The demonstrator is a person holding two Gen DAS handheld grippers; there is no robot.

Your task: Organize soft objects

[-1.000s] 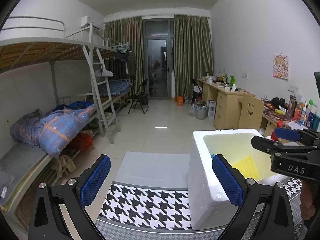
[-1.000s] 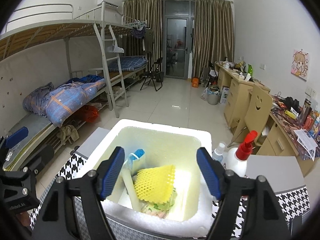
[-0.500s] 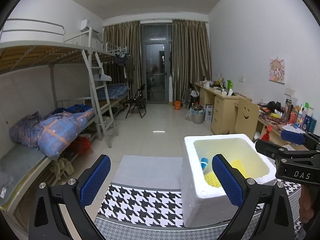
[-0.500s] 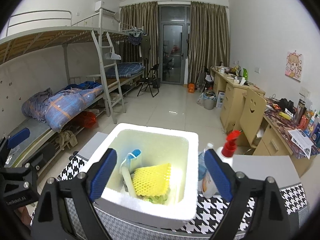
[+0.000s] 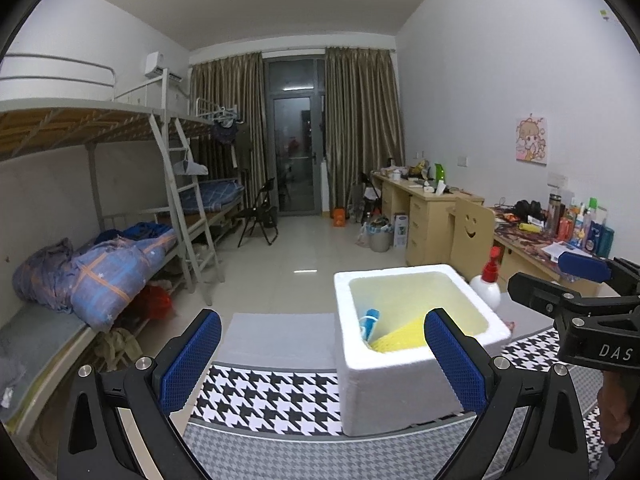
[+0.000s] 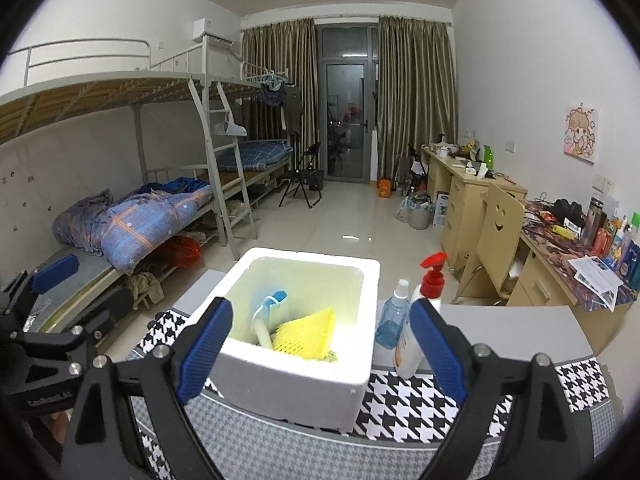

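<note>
Here, grippers: left gripper [image 5: 322, 360] and right gripper [image 6: 320, 354] are held wide apart, nothing between.
Box: foam box [image 6: 296, 380] is filled with yellow netting [image 6: 306, 334].

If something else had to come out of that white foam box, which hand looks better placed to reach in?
Probably the right. The right gripper, open and empty, faces the foam box squarely; the left gripper sits off to its side.

A dormitory room: metal bunk beds [image 5: 120, 184] along one wall, wooden study desks [image 5: 432, 204] opposite.
</note>
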